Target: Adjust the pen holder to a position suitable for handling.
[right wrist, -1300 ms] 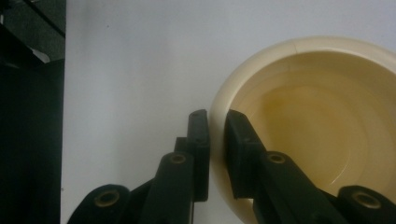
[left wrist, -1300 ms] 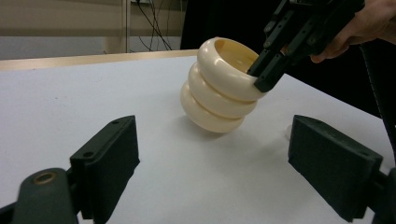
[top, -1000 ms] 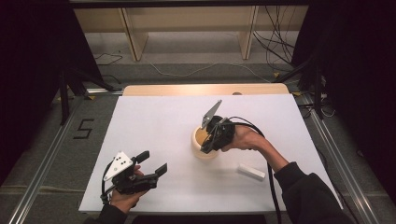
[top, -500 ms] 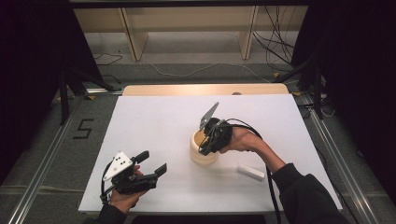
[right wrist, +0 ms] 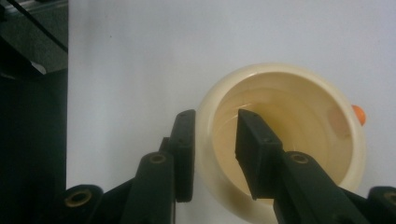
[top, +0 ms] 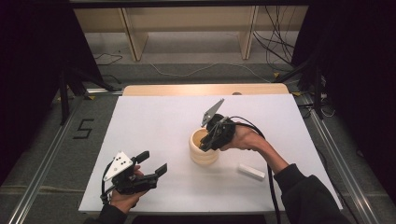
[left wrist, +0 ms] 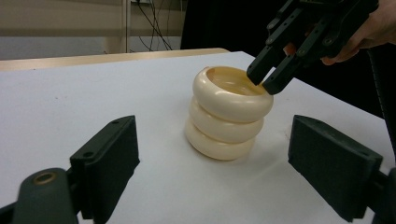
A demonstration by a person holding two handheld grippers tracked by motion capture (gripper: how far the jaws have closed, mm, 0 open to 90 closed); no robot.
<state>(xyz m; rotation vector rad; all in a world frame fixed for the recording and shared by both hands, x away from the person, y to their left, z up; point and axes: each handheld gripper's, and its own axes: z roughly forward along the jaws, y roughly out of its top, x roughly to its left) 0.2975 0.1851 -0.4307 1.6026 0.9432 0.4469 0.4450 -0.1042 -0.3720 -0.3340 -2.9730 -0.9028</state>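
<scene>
1. Nearest the person, at about seven o'clock on the white table (top: 154,121), the left gripper (top: 154,164) rests in the left hand, its jaws spread wide with nothing between them; in the left gripper view they frame bare table.

2. At about five o'clock a small white block (top: 251,171) lies flat, apart from both grippers and untouched.

3. At the table's middle stands the cream ribbed pot (top: 203,150), upright, built like three stacked rings, mouth open to the top. Its long axis runs straight up from the table.

4. The right gripper (top: 208,142) comes in from three o'clock and points down over the pot's rim. In the right gripper view one jaw sits outside the wall and the other inside the mouth, straddling the rim. The jaws have just been opening, and a sliver of gap shows on each side of the wall, so I judge the grip released rather than clamped.

5. The relation that matters: the rim lies directly between the right jaws, at the pot's three o'clock side, while the left gripper is well apart at the pot's seven o'clock. The right hand is far the nearer.

6. A small orange thing (right wrist: 358,113) peeks out beyond the pot's far edge in the right gripper view; I cannot tell what it is.
</scene>
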